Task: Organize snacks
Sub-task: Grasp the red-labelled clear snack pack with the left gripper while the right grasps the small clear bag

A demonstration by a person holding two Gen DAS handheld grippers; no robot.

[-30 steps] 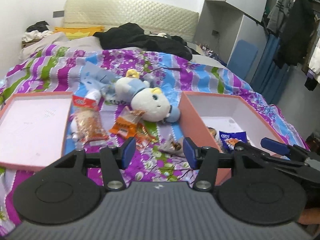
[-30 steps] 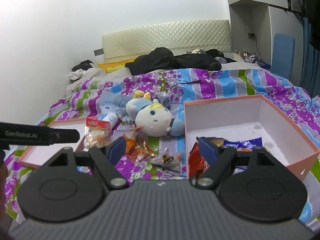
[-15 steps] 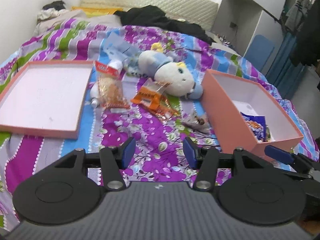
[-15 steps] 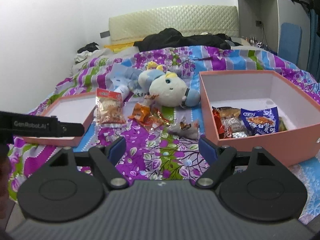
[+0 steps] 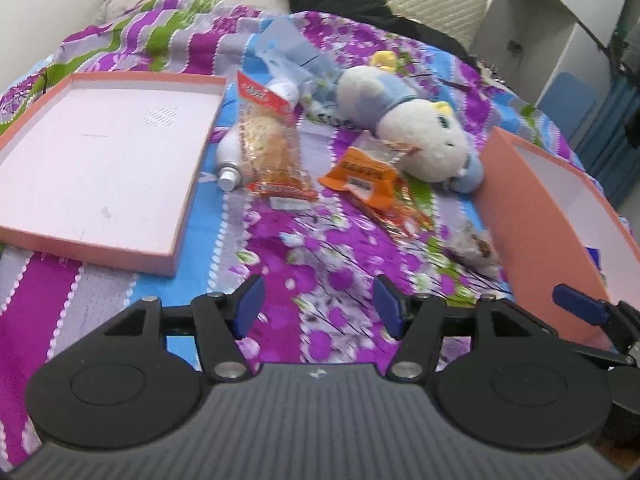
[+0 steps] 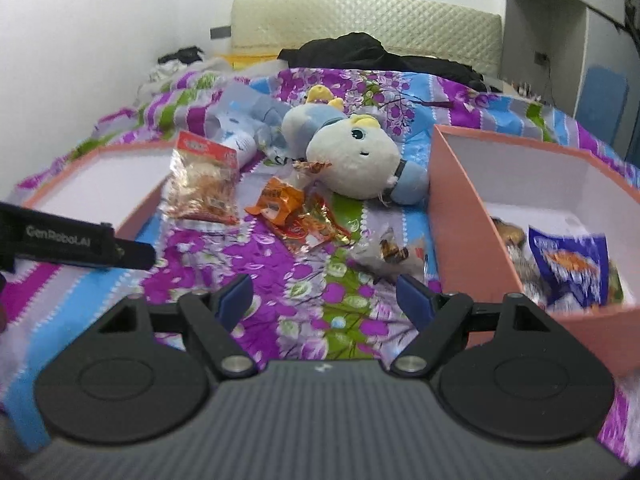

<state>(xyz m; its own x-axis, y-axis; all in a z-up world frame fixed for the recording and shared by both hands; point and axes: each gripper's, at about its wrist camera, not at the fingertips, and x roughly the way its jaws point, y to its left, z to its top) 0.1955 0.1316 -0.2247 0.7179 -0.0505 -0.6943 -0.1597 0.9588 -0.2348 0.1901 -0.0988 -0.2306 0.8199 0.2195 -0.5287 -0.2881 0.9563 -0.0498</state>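
Though lower than before, both grippers' jaws empty.

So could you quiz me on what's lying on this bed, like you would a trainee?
1. True or false: the blue snack bag lies inside the deep pink box.
2. Which lies nearest that box's outer wall?
A. the clear bag with the red header
B. the orange packet
C. the small greyish packet
3. Fill in: the shallow pink lid holds ___ snacks.

Key: 1 true; 2 C; 3 no. Neither the left tool nor the right tool has anything between its fingers; the left is opening, the right closing slightly.
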